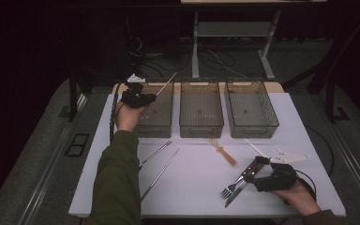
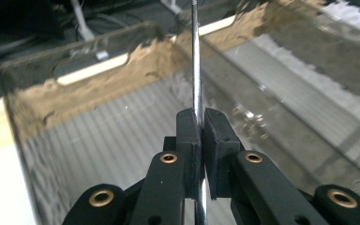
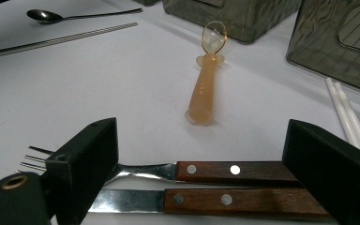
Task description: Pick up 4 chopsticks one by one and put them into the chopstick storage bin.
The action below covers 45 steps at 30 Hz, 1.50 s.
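Metal chopstick (image 1: 165, 86) first, at the far left: the left claw (image 1: 146, 98) has its jaws pinched tight on this thin rod, which slants up and away over the leftmost of three clear bins (image 1: 156, 123) standing in a row at the back of the white desk (image 1: 192, 187). In the left gripper view the chopstick (image 2: 197, 70) runs straight up from between the closed pads, with the ribbed bin floor (image 2: 112, 140) beneath. Nearer the person, a second chopstick (image 1: 161, 171) and a metal spoon (image 1: 155, 153) lie on the desk beside the left sleeve. Toward the middle lies an amber plastic spoon (image 1: 223, 151). At the right, the right claw (image 1: 258, 168) stands wide open, its jaws on either side of the wooden handles of a fork (image 3: 206, 170) and a knife (image 3: 215, 200) lying side by side, pads not pressing on them. White chopsticks (image 3: 349, 117) lie just beyond.
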Motion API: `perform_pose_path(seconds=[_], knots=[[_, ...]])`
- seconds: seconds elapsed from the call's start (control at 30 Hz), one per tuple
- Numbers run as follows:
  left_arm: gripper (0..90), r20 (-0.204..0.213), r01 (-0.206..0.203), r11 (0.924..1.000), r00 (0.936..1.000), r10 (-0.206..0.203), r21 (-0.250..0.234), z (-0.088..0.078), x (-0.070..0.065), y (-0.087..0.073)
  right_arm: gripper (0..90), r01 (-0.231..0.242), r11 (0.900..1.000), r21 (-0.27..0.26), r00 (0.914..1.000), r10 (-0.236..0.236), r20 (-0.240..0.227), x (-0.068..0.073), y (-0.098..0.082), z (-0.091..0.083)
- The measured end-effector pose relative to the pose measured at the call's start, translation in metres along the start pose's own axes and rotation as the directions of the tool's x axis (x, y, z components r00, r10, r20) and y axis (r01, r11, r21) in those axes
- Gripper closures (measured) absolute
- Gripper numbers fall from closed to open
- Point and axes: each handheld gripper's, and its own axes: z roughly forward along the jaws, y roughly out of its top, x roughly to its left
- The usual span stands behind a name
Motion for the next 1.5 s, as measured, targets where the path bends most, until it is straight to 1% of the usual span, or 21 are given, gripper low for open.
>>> perform_pose_path(seconds=[0.07,0.17,0.23,0.37,0.47,0.53,0.57,0.6,0.63,0.7,0.8,0.83,0.9,0.97,1.03,1.13,1.23,1.33,1.4,1.5], knots=[[84.8,-0.007,0.023,0.9996,0.9997,-0.023,0.015,0.001,0.004,-0.003,10.7,-0.001,1.0,0.0,1.0,0.001,0.002,0.0,0.0,0.0],[84.8,-0.039,0.049,0.9975,0.9981,-0.047,0.051,0.003,0.009,-0.009,10.7,-0.005,1.0,-0.002,1.0,0.005,0.003,0.0,0.0,0.0],[84.8,-0.046,0.059,0.996,0.9974,-0.056,0.067,0.005,0.011,-0.013,10.7,-0.005,1.0,-0.002,1.0,0.005,0.003,0.0,0.0,0.0],[84.7,-0.063,0.066,0.9928,0.9962,-0.06,0.1,0.007,0.013,-0.018,10.7,-0.006,1.0,-0.001,1.0,0.006,0.004,0.0,-0.001,-0.001],[84.4,-0.06,0.082,0.991,0.9953,-0.075,0.106,0.008,0.014,-0.02,10.7,-0.006,1.0,0.0,1.0,0.006,0.003,0.0,-0.001,-0.001],[83.6,-0.059,0.079,0.992,0.9955,-0.074,0.098,0.007,0.014,-0.02,10.7,-0.008,1.0,0.001,1.0,0.008,0.002,0.0,-0.001,0.0],[81.0,-0.064,0.075,0.9925,0.9955,-0.069,0.097,0.007,0.014,-0.019,10.7,-0.006,1.0,0.001,1.0,0.006,0.002,0.0,-0.001,0.0],[74.9,-0.072,0.069,0.9931,0.9954,-0.063,0.094,0.007,0.013,-0.019,10.7,-0.004,1.0,0.002,1.0,0.004,0.002,0.0,-0.001,0.0],[71.8,-0.071,0.066,0.9937,0.9957,-0.059,0.091,0.006,0.013,-0.018,10.7,-0.002,1.0,0.002,1.0,0.002,0.001,0.0,-0.001,0.0],[68.5,-0.068,0.066,0.9951,0.9958,-0.061,0.073,0.005,0.012,-0.018,10.7,-0.001,1.0,0.002,1.0,0.001,0.0,0.001,-0.001,0.0],[62.6,-0.052,0.071,0.9965,0.9963,-0.069,0.044,0.002,0.01,-0.016,10.7,-0.001,1.0,0.003,1.0,0.001,0.0,0.0,-0.001,0.0],[60.3,-0.05,0.065,0.9971,0.9967,-0.063,0.039,0.0,0.009,-0.015,10.7,-0.001,1.0,0.003,1.0,0.001,0.0,0.0,-0.001,0.0],[55.7,-0.032,0.062,0.9979,0.9976,-0.061,0.02,-0.003,0.007,-0.013,10.7,0.0,1.0,0.004,1.0,0.0,0.0,0.0,-0.001,0.0],[52.2,-0.034,0.056,0.9984,0.9979,-0.056,0.007,-0.007,0.005,-0.012,10.8,0.001,1.0,0.006,1.0,-0.001,0.001,0.001,-0.001,0.001],[48.7,-0.014,0.055,0.9985,0.9984,-0.055,-0.006,-0.012,0.003,-0.012,10.7,0.0,1.0,0.009,1.0,-0.001,0.003,0.001,-0.001,0.001],[44.3,0.002,0.043,0.9989,0.9991,-0.043,-0.017,-0.017,0.0,-0.012,10.8,0.003,1.0,0.009,1.0,-0.003,0.005,0.001,-0.001,0.001],[40.5,0.023,0.044,0.9989,0.9988,-0.044,-0.018,-0.022,-0.003,-0.013,10.7,0.003,1.0,0.011,1.0,-0.003,0.006,0.001,-0.001,0.001],[39.5,0.022,0.026,0.9991,0.9994,-0.026,-0.032,-0.027,-0.007,-0.014,10.7,0.003,1.0,0.011,1.0,-0.003,0.007,0.001,-0.001,0.002],[38.9,0.031,0.026,0.9992,0.9992,-0.025,-0.031,-0.029,-0.009,-0.014,10.7,0.002,1.0,0.01,1.0,-0.002,0.009,0.001,-0.001,0.002],[37.8,0.03,0.022,0.999,0.9993,-0.02,-0.038,-0.032,-0.012,-0.014,10.7,-0.005,1.0,0.011,0.9999,0.004,0.009,0.0,-0.001,0.002]])
